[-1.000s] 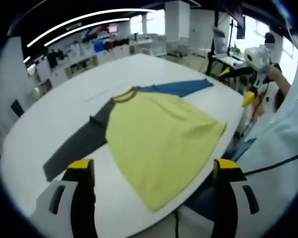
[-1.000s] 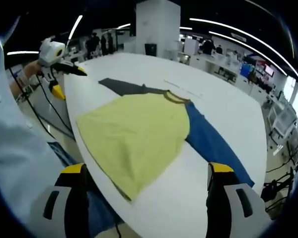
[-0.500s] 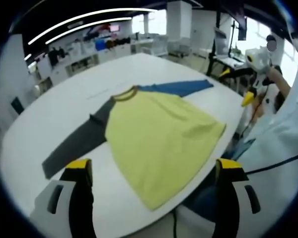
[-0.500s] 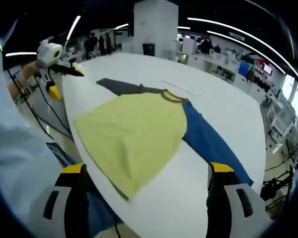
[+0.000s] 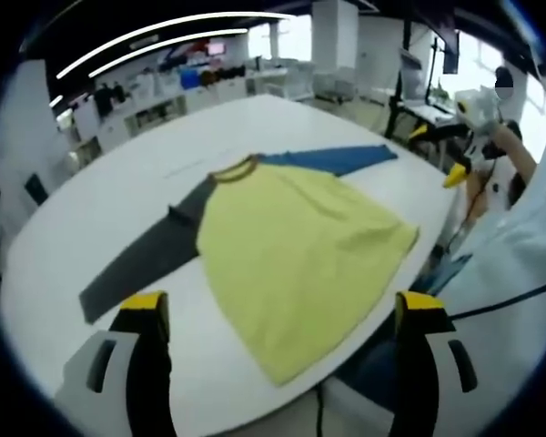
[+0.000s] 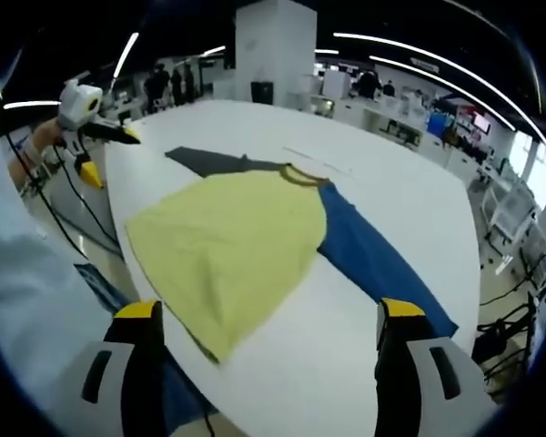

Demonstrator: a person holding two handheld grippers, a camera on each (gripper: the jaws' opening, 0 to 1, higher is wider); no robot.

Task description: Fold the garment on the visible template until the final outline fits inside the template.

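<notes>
A long-sleeved shirt (image 5: 300, 250) lay spread flat and face up on a large white table (image 5: 100, 218) in an open-plan workshop, its yellow body toward the person's side with the hem hanging close to the table's near edge, the grey sleeve (image 5: 146, 259) stretched out to one side and the blue sleeve (image 6: 378, 269) to the other. No fold had yet been made; the garment appeared laid out full width so that both sleeves could be reached and turned in over the body. A faint line on the tabletop beyond the collar (image 6: 323, 162) may have marked the template, though its outline could not be made out. The left gripper (image 5: 278, 314) and the right gripper (image 6: 264, 319) were both held above the table's near edge, jaws wide apart and gripping nothing, each looking down the length of the shirt as if sizing up a first grasp. Each tool could also be seen from the other's camera, raised at the table's side in the person's hands. Desks, shelves and ceiling light strips filled the room behind.
</notes>
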